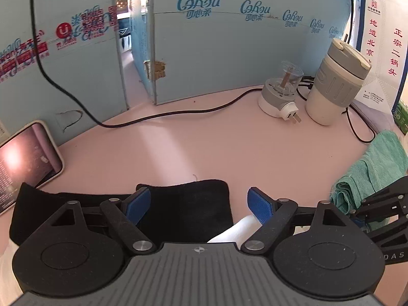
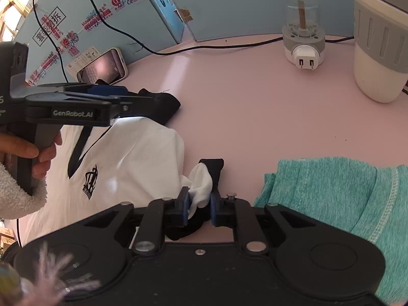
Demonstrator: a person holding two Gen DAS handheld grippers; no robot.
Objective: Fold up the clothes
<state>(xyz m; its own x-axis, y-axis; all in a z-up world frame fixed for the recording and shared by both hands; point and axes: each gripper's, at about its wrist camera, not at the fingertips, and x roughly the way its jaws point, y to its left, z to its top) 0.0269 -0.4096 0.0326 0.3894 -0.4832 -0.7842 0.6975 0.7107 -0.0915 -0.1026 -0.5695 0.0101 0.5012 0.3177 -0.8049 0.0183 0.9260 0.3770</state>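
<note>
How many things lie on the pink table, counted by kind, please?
Clothes: 2, white shirt with black trim, teal garment
Phone: 1
Cup with grey sleeve: 1
Plug-in device: 1
Black cable: 1
Total: 6

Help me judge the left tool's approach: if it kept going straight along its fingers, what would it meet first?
Probably the black fabric sleeve of the white shirt, lying between the open left tool fingers; depth is unclear.
</note>
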